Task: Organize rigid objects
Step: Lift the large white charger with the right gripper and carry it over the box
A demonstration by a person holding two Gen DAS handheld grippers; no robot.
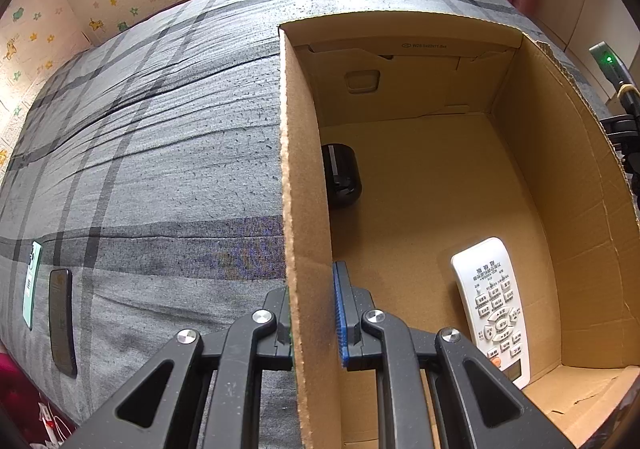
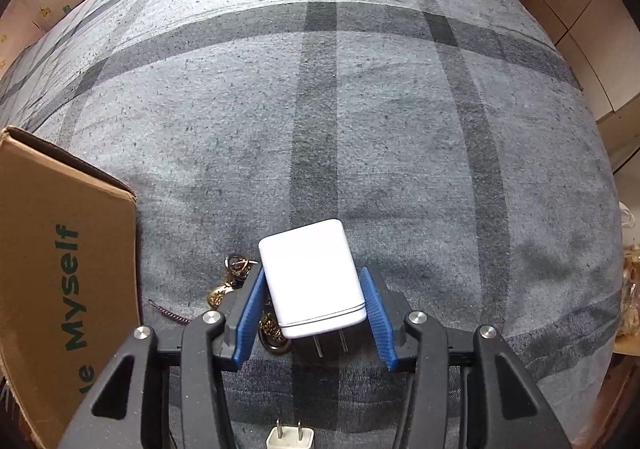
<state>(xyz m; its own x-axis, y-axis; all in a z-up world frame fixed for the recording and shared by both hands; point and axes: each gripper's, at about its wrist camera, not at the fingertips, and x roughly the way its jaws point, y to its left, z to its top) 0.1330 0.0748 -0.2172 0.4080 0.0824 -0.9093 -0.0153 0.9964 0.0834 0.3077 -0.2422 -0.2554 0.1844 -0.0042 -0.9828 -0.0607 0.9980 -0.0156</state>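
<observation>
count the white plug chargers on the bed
2. The large charger lies between the right claw's fingers; the small charger sits at the frame's bottom edge. Others may be hidden.

Remote [image 1: 494,305] and cylinder [image 1: 340,175] inside box [image 1: 298,169]

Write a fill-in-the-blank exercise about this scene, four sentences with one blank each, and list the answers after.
1. The left hand-held gripper is clamped on the wall of the ____ box.
2. The white remote control lies ____ the box.
3. The white charger sits between the fingers of the ____ hand-held gripper.
4. The charger's two metal ____ point toward the camera.

Answers: cardboard; inside; right; prongs
</observation>
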